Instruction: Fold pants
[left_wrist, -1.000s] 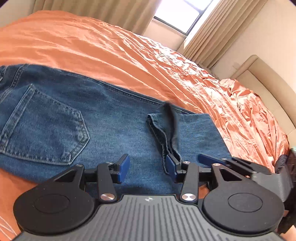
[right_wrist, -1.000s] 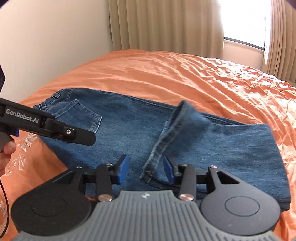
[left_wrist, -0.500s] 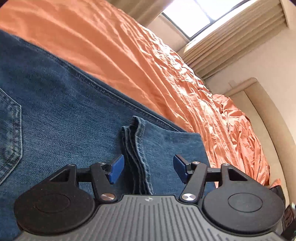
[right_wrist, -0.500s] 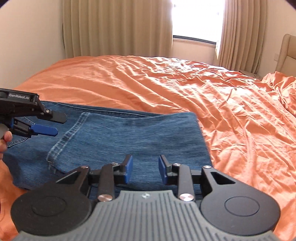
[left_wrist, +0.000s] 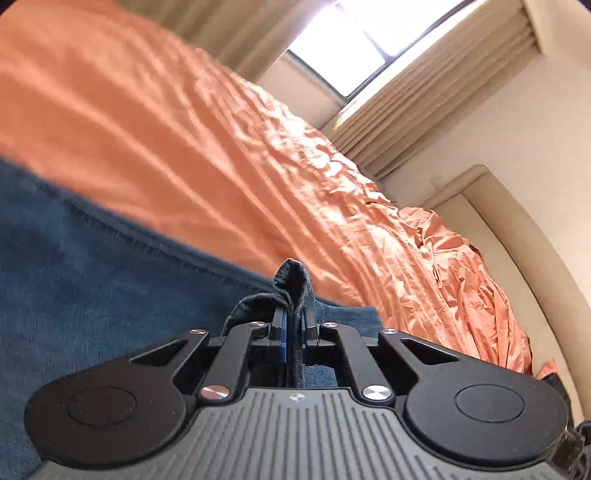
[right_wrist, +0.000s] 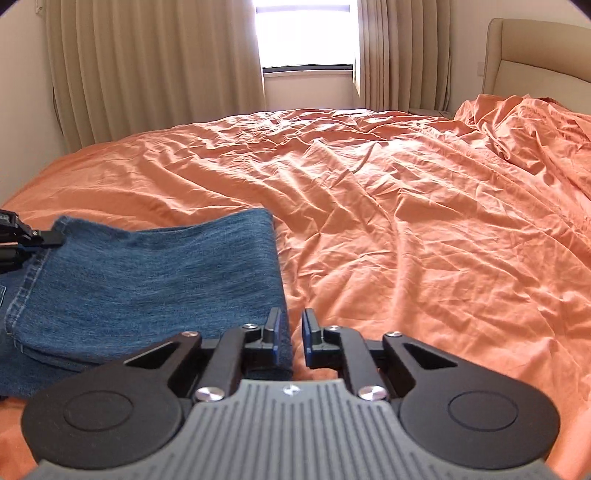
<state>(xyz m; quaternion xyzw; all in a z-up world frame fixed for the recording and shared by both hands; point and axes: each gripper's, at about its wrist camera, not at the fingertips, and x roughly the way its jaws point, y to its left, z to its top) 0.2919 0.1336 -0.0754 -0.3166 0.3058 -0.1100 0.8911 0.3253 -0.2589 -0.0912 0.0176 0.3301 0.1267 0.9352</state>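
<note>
Two grippers are working blue pants (right_wrist: 155, 273) lying on an orange bed (right_wrist: 406, 221). Left gripper (left_wrist: 293, 332) is pinching a hem fold. Right gripper (right_wrist: 290, 332) is closing at the folded corner, a narrow gap showing.

No text, label, brand or number can be read in either view.

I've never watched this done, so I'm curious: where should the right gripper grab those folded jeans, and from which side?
Probably the near corner of the fold on the jeans, coming from the near side, low along the bedsheet. The layers stack into one straight, flat rim there. The right gripper, jaws closing, sits at that corner, with denim beside one finger only. The left gripper pinches the hem.
</note>
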